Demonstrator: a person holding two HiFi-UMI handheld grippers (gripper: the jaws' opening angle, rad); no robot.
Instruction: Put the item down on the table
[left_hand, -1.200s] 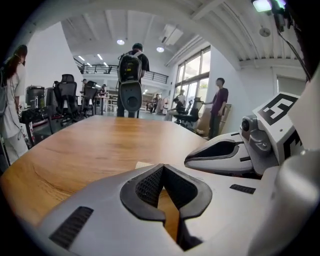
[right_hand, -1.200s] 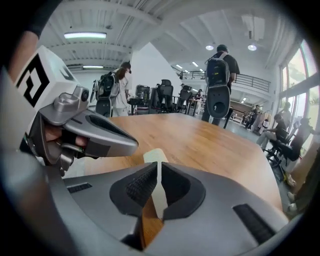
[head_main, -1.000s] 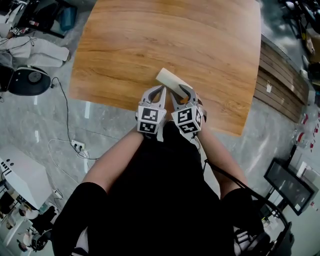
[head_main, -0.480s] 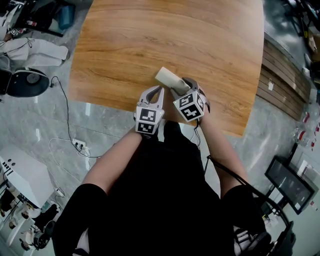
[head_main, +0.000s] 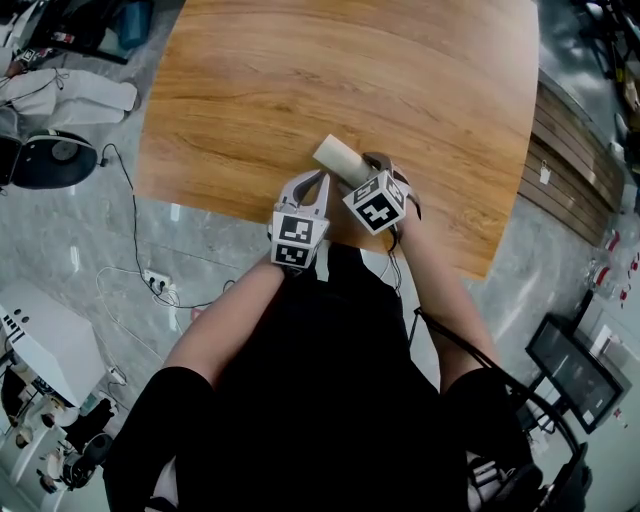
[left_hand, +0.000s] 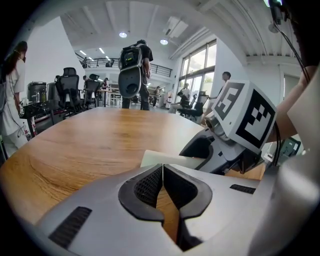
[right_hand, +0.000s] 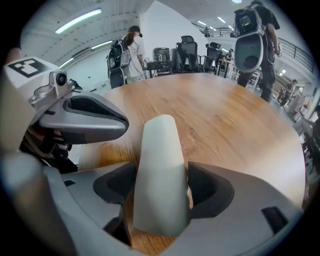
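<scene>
A pale cream, rounded block (head_main: 338, 158) lies on the wooden table (head_main: 330, 80) close to its near edge. My right gripper (head_main: 362, 168) is around its near end; the jaws are opening, and the block (right_hand: 160, 170) rests on the wood between them with the pads slack at its sides. Just to the left, my left gripper (head_main: 321, 180) is shut with nothing in it. In the left gripper view its jaws (left_hand: 163, 167) meet, and the block (left_hand: 165, 159) and the right gripper (left_hand: 220, 145) show just beyond them.
The table's near edge (head_main: 240, 210) runs just under both grippers. Cables and a power strip (head_main: 155, 282) lie on the grey floor at the left. A wooden bench (head_main: 560, 160) stands at the right. People and office chairs (right_hand: 185, 50) are beyond the table.
The right gripper has rolled so that its marker cube turns upward, and its jaws have spread around the block. The left gripper has stayed in place.
</scene>
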